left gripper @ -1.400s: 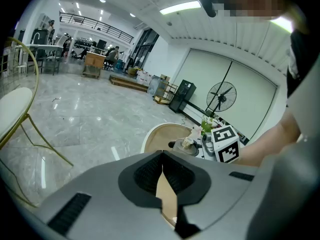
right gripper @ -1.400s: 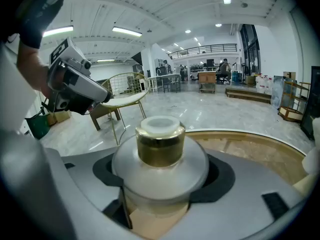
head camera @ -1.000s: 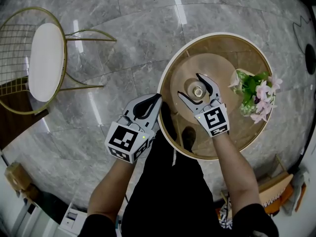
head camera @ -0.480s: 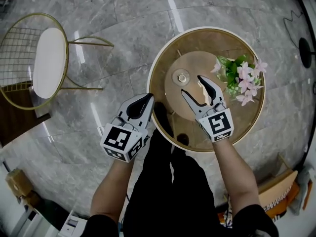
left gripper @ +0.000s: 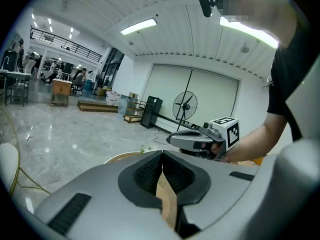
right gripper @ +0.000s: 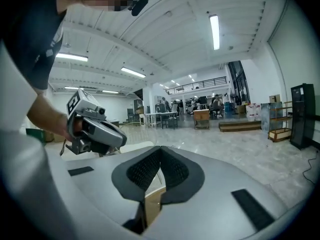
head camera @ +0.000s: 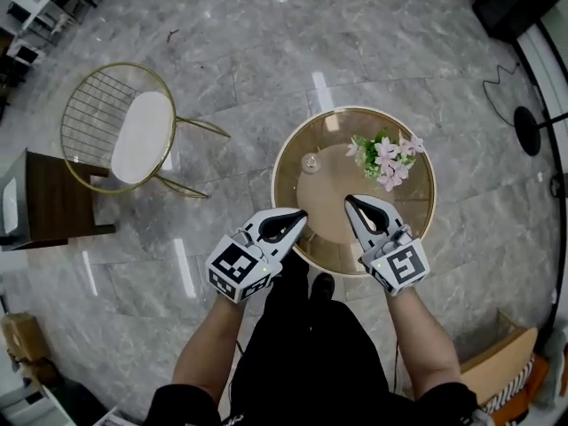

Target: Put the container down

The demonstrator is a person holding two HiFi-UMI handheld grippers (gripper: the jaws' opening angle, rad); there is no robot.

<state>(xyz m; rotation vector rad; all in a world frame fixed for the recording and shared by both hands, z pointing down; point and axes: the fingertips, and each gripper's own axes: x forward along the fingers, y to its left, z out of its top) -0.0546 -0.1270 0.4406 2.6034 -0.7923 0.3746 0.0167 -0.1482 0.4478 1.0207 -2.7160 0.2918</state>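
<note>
- A person [head camera: 311, 362] in dark clothes stands at the near edge of a round glass table [head camera: 404, 216] with a gold rim, seen from above, with both bare forearms stretched toward it.
- The left gripper [head camera: 298, 216] is held at the table's near left edge, its tips just over the rim. Its jaws are pressed together tip to tip, with nothing between them.
- The right gripper [head camera: 351, 202] is held over the near part of the table, apart from the left one. Its jaws have just been closing and now meet at the tips, holding nothing.
- Each gripper carries a white cube with black square markers at the end nearest the person.
- The container [head camera: 310, 161], small and clear, stands upright on the left part of the table. It is farther in than both grippers and touches neither.
- A bunch of pink flowers [head camera: 385, 156] with green leaves sits on the far part of the table, to the right of the container and apart from it.
- A chair [head camera: 142, 136] with a gold wire frame and a white seat stands on the grey marble floor [head camera: 240, 51], well to the left of the table.
- A dark wooden stand [head camera: 58, 198] sits farther left of the table, just past the chair.
- A black fan [left gripper: 185, 105] on a pole stands far beyond the table, near a pale wall.
</note>
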